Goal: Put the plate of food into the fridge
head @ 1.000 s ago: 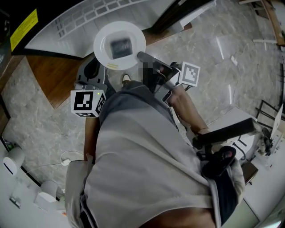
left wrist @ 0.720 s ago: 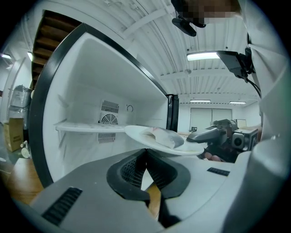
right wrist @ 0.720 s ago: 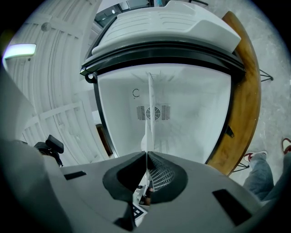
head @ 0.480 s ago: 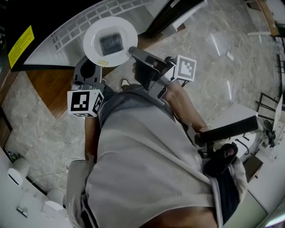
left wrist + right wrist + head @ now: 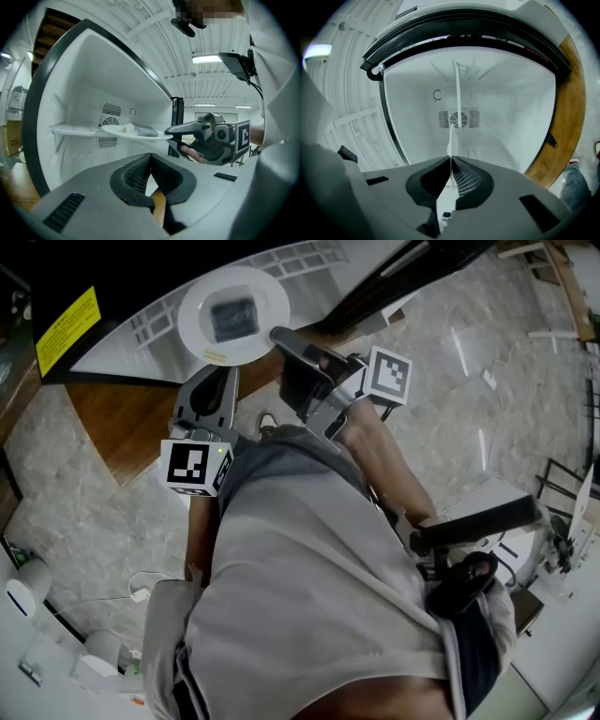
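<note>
Nearest the head camera, the person's grey-shirted torso (image 5: 309, 568) fills the lower centre of the frame. Above it, left of centre, the left gripper (image 5: 216, 385) has its dark fingers (image 5: 133, 176) pressed together with nothing between them, and it is clear of the plate. At upper centre, the right gripper (image 5: 281, 338) has its fingers (image 5: 471, 183) clamped tight on the right rim of the round white plate (image 5: 199, 329) and holds it level. A dark rectangular piece of food (image 5: 232, 317) lies on the plate, with a pale lump (image 5: 129, 126) beside it. The plate is at the mouth of the open white fridge (image 5: 511, 122), about level with its white shelf (image 5: 70, 130) in the left gripper view. Farthest back, a round fan vent (image 5: 458, 118) sits in the rear wall.
</note>
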Demonstrator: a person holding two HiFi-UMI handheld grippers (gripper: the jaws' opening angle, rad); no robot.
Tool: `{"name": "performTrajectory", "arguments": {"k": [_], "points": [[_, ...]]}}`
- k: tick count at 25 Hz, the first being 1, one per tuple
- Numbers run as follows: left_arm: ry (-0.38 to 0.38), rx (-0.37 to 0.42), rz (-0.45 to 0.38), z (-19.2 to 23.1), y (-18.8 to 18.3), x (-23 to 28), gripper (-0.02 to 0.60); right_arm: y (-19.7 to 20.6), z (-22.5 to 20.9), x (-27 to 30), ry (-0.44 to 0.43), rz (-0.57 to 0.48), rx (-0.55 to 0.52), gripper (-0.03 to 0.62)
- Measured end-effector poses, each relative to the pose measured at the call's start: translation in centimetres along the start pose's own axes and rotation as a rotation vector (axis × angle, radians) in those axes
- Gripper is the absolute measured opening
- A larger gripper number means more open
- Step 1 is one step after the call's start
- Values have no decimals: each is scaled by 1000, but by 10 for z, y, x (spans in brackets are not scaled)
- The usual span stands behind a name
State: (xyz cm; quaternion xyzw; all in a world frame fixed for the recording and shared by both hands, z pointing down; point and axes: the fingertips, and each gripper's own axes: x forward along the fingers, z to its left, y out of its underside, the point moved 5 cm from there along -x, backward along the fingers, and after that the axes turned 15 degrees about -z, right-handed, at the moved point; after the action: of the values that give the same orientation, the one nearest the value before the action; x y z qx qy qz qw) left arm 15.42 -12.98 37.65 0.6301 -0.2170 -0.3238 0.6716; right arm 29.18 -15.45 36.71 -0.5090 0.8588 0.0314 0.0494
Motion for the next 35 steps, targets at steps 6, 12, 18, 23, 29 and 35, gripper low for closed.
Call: {"name": "performTrajectory", "arguments": {"k": [6,12,18,23,29,35], "points": [[95,96,-55,-15,-35,11,18,-3,7,22,15,-40,6,25],[116,123,-64,-17,-36,27,18,-11,2,22,17,-71,32,25],[107,95,-67,-10,-26,41,18,-19,5,26,26,-124,40,25],[85,68,-69,1,-25,54,18,-18,8,26,40,-100,-50,196],[81,83,-79,9,-30,73,18,-18,25,15,7,-128,-493,44],[0,125,-89,13,-34,56,18,10,32,26,116,-2,-1420,25]]}}
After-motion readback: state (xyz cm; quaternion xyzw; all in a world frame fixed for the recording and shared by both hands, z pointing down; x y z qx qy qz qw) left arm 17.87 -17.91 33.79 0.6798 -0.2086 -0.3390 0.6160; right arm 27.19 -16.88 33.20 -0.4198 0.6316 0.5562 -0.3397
